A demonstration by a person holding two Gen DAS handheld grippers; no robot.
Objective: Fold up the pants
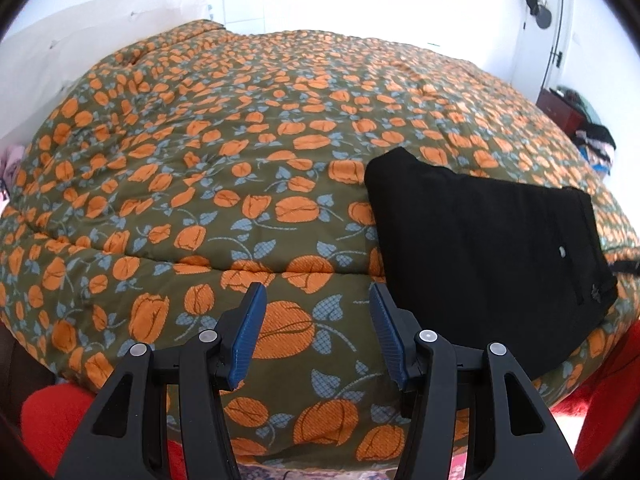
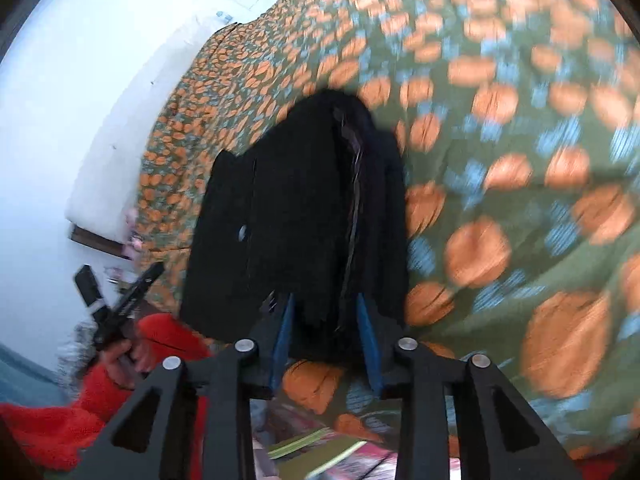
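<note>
The black pants [image 1: 480, 248] lie folded into a flat packet on the right part of the bed, a small button [image 1: 562, 251] showing near their right edge. My left gripper [image 1: 317, 292] hovers over the quilt just left of the pants, open, with nothing between its blue pads. In the blurred right wrist view the near edge of the pants [image 2: 296, 208] sits between the blue pads of my right gripper [image 2: 326, 300], and the jaws stand apart around the cloth without visibly pinching it. The left gripper [image 2: 120, 274] appears there at the left, in a hand.
A green quilt with orange flowers [image 1: 240, 160] covers the whole bed. A white headboard [image 1: 80, 40] stands at the far left. A dark red cabinet [image 1: 560, 110] with piled clothes and a white door [image 1: 548, 32] are at the far right. A red sleeve [image 2: 60, 420] is near.
</note>
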